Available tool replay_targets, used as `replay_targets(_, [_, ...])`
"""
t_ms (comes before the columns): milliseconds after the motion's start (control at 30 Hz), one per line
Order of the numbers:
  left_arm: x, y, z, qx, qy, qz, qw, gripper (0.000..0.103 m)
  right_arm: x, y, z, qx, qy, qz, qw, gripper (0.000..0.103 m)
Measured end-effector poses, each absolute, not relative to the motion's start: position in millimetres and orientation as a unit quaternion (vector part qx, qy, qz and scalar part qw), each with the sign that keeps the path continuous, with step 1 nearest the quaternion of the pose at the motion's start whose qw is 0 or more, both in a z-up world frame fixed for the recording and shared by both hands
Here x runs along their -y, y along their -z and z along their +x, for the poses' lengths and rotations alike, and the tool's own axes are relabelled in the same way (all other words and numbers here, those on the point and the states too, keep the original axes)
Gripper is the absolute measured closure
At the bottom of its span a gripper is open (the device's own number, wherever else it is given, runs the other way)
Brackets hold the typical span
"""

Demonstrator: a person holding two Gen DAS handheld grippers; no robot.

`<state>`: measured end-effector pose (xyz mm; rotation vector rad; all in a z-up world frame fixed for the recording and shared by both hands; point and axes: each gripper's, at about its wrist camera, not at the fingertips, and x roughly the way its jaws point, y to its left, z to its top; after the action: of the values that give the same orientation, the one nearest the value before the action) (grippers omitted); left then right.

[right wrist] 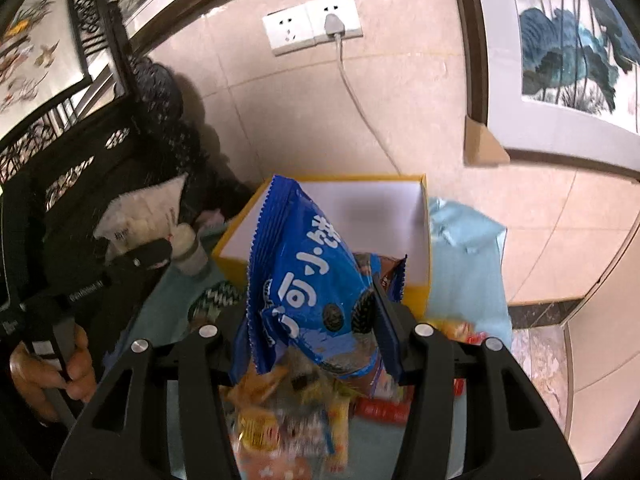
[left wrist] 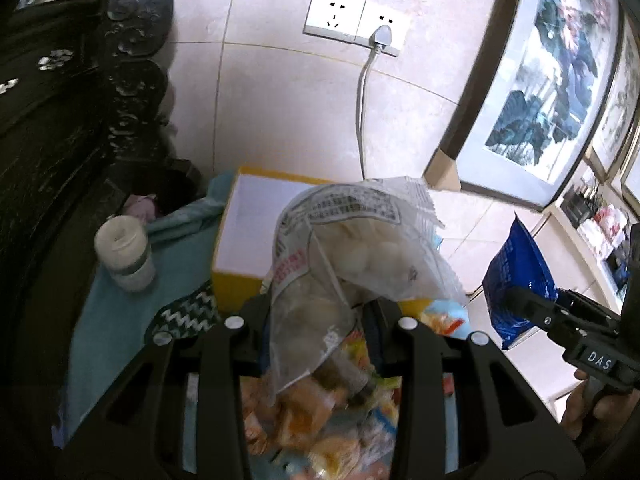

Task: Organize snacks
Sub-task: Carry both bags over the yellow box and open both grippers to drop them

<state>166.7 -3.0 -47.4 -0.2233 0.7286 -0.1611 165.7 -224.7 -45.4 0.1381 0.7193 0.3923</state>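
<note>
My left gripper (left wrist: 320, 312) is shut on a clear bag of white round snacks (left wrist: 360, 248) and holds it raised in front of the yellow box (left wrist: 248, 216) with a white inside. My right gripper (right wrist: 316, 316) is shut on a blue cookie bag (right wrist: 308, 272) and holds it raised before the same yellow box (right wrist: 360, 200). The right gripper with the blue bag (left wrist: 520, 276) shows at the right of the left wrist view. The left gripper with the clear bag (right wrist: 136, 216) shows at the left of the right wrist view. Several loose snack packets (right wrist: 280, 420) lie below on a teal cloth.
A white bottle (left wrist: 124, 256) stands on the teal cloth (left wrist: 120, 320) left of the box. Dark carved furniture (left wrist: 60, 120) is at the left. A wall socket with a plugged cable (left wrist: 380, 36) and framed paintings (left wrist: 552, 80) are behind.
</note>
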Motion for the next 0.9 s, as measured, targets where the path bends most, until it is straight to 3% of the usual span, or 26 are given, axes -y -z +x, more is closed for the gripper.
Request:
replay_targets(267, [15.4,43.6,257.3,-0.370,0.063,-0.111,0.920,0.065,226.0,33.7,255.3,-0.360,-0.171,0.078,0.914,0.050])
replay_targets(333, [20.4,49.8,282.0,-0.387,0.053,-0.099,0.915,0.046,219.7,41.3,287.4,-0.384,-0.171,0.064,0.905,0.043])
replay_targets(367, [21.4,56.6,295.6,-0.401,0.034,-0.087,0.911,0.022,216.3,46.1,298.6,-0.393,-0.154,0.044,0.905,0.039])
replay_targets(400, [19.8,63.6,304.5,-0.408,0.011,-0.075,0.910,0.016,214.7,49.4,303.0,-0.395,-0.144,0.034,0.907,0.037])
replay_targets(533, [7.3,75.9,303.3,-0.424,-0.005,-0.076,0.903,0.016,222.6,57.1,295.8,-0.397,-0.142,0.047,0.906,0.037])
replay_targets(700, [-7.0,89.8,256.9,-0.408,-0.018,-0.084,0.909,0.012,232.1,89.5,257.7,-0.414,-0.135,0.035,0.899,0.037])
replay_targets(900, [-4.7,136.7,184.0,-0.444,-0.012,-0.067,0.894,0.011,227.7,141.7,196.4,-0.462,-0.144,0.023,0.875,0.036])
